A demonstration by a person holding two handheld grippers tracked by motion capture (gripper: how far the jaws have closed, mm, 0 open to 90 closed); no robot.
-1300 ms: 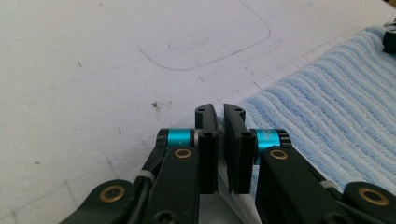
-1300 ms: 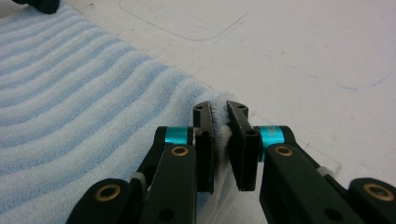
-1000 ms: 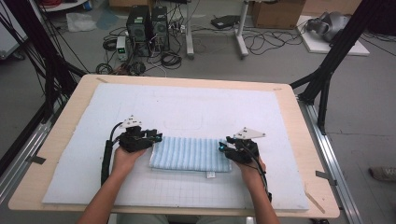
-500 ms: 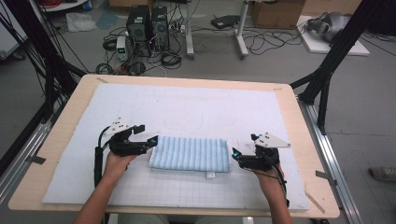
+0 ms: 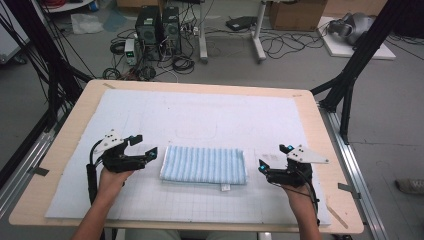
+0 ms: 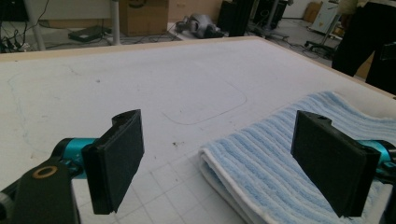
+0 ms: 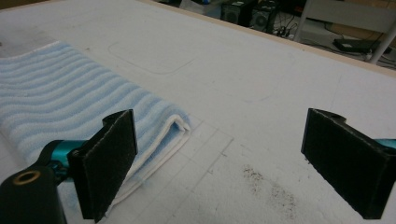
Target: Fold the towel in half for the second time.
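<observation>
Folding looks done, with the blue towel (image 5: 204, 164) flat between the left gripper (image 5: 148, 153) and right gripper (image 5: 261, 166), both wide open and empty; next, probably just pulling away.

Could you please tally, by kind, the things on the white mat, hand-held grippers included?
Folded blue striped towel: 1
Hand-held grippers: 2, left hand-held gripper and right hand-held gripper, both open
Total: 3

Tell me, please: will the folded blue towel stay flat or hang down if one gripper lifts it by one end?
The folded blue towel looks like soft layered terry, so it would probably sag and unfold. It seems light, and likely drags rather than slides on the white mat.
</observation>
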